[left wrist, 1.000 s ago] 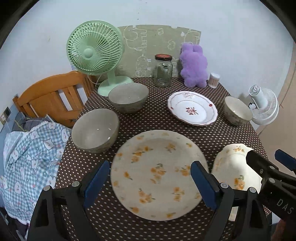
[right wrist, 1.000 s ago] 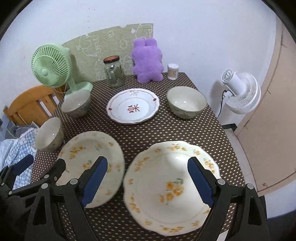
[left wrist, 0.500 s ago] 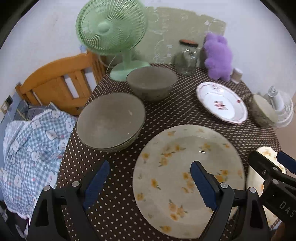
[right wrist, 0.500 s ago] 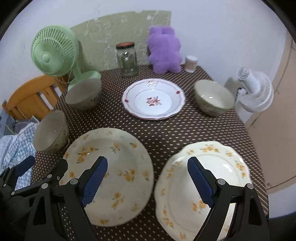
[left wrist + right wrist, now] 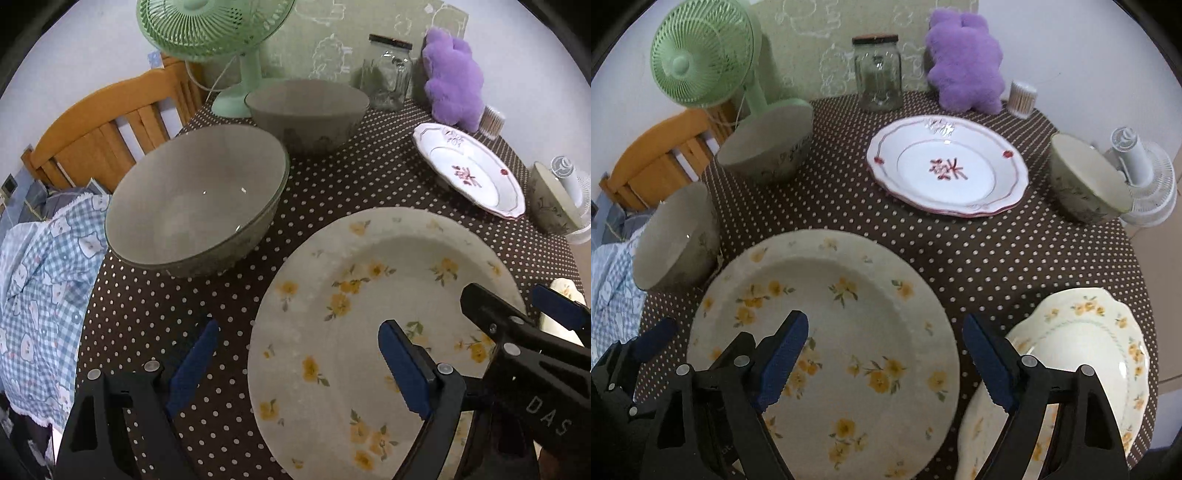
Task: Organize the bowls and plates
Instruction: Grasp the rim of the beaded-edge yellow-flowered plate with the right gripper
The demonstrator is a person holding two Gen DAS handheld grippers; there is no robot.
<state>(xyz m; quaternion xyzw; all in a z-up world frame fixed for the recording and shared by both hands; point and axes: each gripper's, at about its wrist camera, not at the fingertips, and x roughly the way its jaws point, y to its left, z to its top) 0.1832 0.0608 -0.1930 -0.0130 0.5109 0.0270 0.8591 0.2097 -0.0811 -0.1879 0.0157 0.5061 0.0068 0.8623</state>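
Dotted tablecloth (image 5: 960,258) carries plates and bowls; left claw (image 5: 299,363) and right claw (image 5: 886,356) both gape apart, holding nothing.

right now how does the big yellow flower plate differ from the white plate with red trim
The yellow flower plate is cream, scattered with yellow blossoms, and lies near the open claws; the white plate is whiter, red-edged, with one red sprig at its centre, farther back by the jar. Both lie flat, empty, with wavy rims.

Yellow-flowered plate (image 5: 369,295), brown white-dotted tablecloth (image 5: 332,184)

Soft, even indoor light; sharp centre, fisheye-bent edges, dark corners.
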